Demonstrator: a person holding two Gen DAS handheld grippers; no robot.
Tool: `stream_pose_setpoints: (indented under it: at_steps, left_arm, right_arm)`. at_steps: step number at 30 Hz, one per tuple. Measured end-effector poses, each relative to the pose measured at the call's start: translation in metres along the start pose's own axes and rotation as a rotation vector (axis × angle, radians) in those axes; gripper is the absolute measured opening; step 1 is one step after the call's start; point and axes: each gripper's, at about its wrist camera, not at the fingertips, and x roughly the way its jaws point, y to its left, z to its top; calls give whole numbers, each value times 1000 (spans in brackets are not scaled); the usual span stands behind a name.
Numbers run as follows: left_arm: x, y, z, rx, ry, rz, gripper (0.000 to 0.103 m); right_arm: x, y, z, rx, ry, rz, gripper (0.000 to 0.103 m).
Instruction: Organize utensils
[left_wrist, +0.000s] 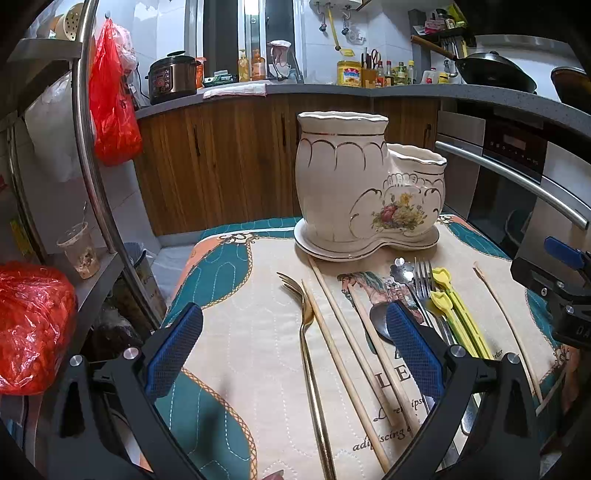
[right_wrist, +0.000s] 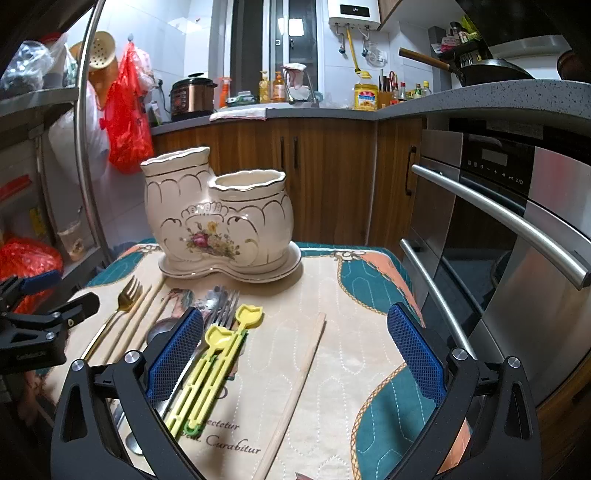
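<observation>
Both hand-held grippers, left (left_wrist: 293, 354) and right (right_wrist: 295, 350), hang wide and empty above utensils laid parallel for picking—gold metal fork (left_wrist: 308, 332), yellow plastic chopsticks (right_wrist: 218, 365)—before the cream ceramic two-pot holder (right_wrist: 218, 214).

We have our left gripper (left_wrist: 293, 354) spread wide above the mat (left_wrist: 258, 369), and between its fingers lie the gold fork (left_wrist: 308, 332) and two wooden chopsticks (left_wrist: 343, 354); bare mat shows at 9 o'clock of the fork. At 12 o'clock the ceramic holder (left_wrist: 351, 192) blocks the way forward. At 3 o'clock a spoon (left_wrist: 380, 325), steel fork (left_wrist: 424, 288) and yellow chopsticks (left_wrist: 458, 317) crowd together. Our right gripper (right_wrist: 295, 350), jaws apart, straddles a lone chopstick (right_wrist: 295, 391) with open mat either side. At its 3 o'clock the oven handle (right_wrist: 498, 218) juts close to the mat's edge.
</observation>
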Motion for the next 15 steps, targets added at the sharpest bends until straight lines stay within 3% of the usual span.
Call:
stream_pose_setpoints:
  at_steps: [15]
  left_arm:
    - [-1, 0, 0, 1, -1, -1, 98]
  right_arm:
    - [3, 4, 1, -6, 1, 2, 99]
